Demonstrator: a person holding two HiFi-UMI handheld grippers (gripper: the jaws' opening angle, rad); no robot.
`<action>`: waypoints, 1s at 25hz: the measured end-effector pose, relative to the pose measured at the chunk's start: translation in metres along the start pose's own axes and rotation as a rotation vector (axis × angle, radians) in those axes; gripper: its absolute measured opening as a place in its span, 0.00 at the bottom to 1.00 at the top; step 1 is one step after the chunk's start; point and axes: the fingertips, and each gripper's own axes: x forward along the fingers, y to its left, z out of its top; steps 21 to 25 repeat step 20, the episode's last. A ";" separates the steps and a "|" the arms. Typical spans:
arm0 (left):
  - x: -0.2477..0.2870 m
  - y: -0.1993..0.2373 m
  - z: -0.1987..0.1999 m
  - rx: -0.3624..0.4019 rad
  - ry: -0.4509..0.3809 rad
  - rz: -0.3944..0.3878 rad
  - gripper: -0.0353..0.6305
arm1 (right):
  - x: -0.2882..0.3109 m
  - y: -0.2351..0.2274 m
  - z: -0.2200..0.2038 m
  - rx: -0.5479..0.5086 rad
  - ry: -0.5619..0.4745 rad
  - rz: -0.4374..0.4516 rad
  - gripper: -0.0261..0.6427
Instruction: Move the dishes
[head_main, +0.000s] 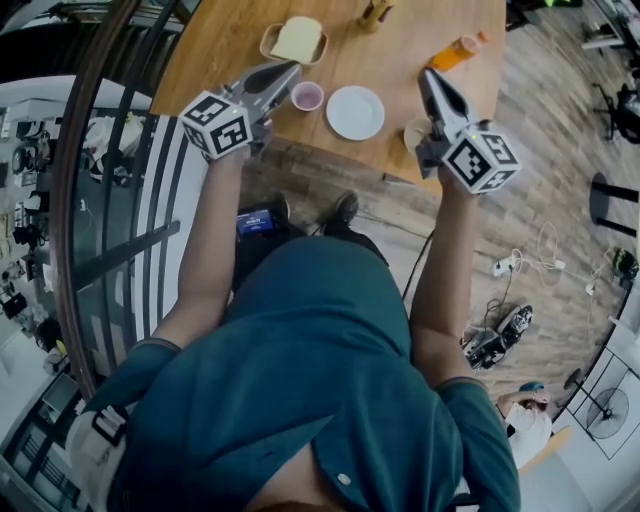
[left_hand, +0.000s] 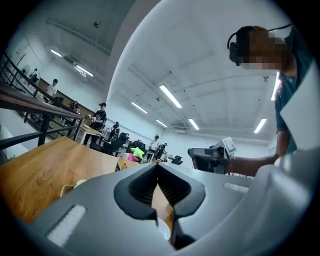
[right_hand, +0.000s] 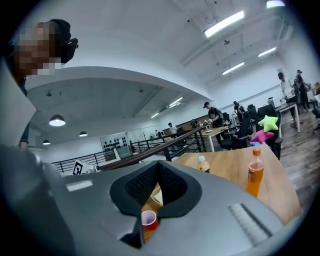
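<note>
One white round plate (head_main: 355, 112) lies on the wooden counter (head_main: 230, 45). One small pink cup (head_main: 307, 96) stands at its nine o'clock, one tan tray (head_main: 294, 41) at eleven and one orange bottle (head_main: 455, 52) at two. The left gripper (head_main: 295, 68) and right gripper (head_main: 428, 75) flank the plate, each with jaws pressed together and empty.

Tally on the tabletop (head_main: 225, 45). One plate (head_main: 355, 112), white, between the two sets of jaws. One cup (head_main: 307, 96), pink, just right of the left jaws. One tray (head_main: 266, 42) beyond the left jaws' tip, with one pale slab (head_main: 299, 38) on it. Two bottles: orange bottle (head_main: 455, 52) beyond the right jaws, small bottle (head_main: 375, 13) farther out. One dish (head_main: 412, 131), part hidden, left of the right jaws.
</note>
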 end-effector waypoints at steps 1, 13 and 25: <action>-0.001 -0.002 0.002 0.006 -0.001 -0.004 0.05 | 0.001 0.003 0.000 -0.001 0.001 0.001 0.05; -0.013 -0.001 0.009 0.026 0.004 -0.027 0.05 | -0.001 0.011 -0.001 -0.005 0.002 -0.041 0.05; -0.017 -0.008 0.011 0.037 0.004 -0.032 0.05 | -0.009 0.014 -0.003 -0.003 0.004 -0.055 0.05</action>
